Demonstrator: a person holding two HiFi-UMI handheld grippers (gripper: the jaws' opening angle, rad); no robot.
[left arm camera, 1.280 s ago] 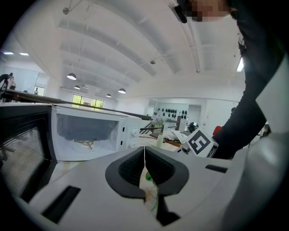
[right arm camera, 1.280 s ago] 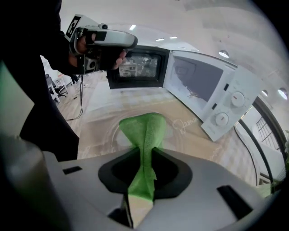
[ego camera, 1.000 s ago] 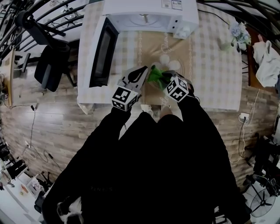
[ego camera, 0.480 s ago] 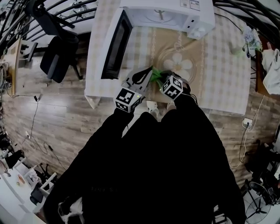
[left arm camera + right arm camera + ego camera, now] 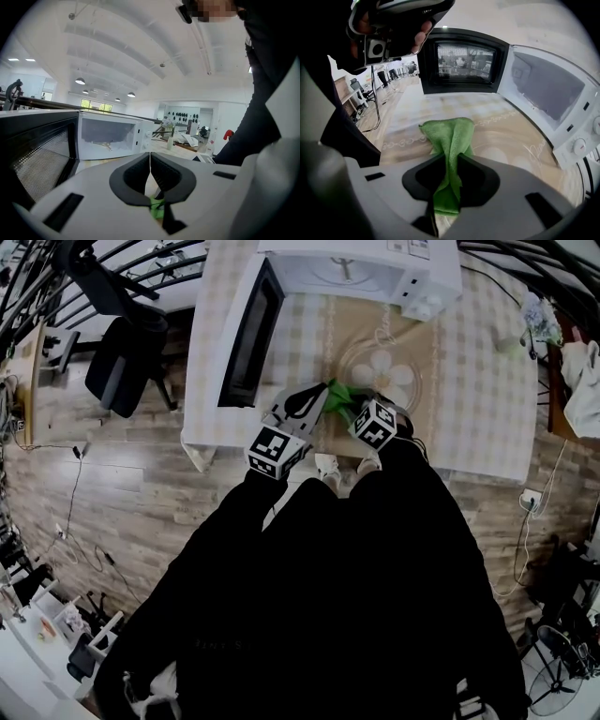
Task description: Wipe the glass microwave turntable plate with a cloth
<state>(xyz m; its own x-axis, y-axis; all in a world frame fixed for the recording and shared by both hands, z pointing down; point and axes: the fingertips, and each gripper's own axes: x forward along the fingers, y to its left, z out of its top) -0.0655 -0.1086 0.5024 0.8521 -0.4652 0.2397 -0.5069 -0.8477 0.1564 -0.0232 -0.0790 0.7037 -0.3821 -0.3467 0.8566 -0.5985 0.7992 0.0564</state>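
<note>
The glass turntable plate lies flat on a tan runner in front of the open microwave; its rim also shows in the right gripper view. My right gripper is shut on a green cloth, whose free end rests on the runner by the plate's near-left rim. In the head view the cloth sits between both grippers. My left gripper is shut with its jaws meeting and nothing between them. It hovers just left of the cloth.
The microwave door stands swung open to the left, and its cavity is bare. A small vase of flowers is at the table's right end. An office chair stands off the table's left side.
The head view shifted, so the table sits differently in frame. Both grippers stay close together at the plate's near-left rim, the right one edging slightly right with the cloth.
</note>
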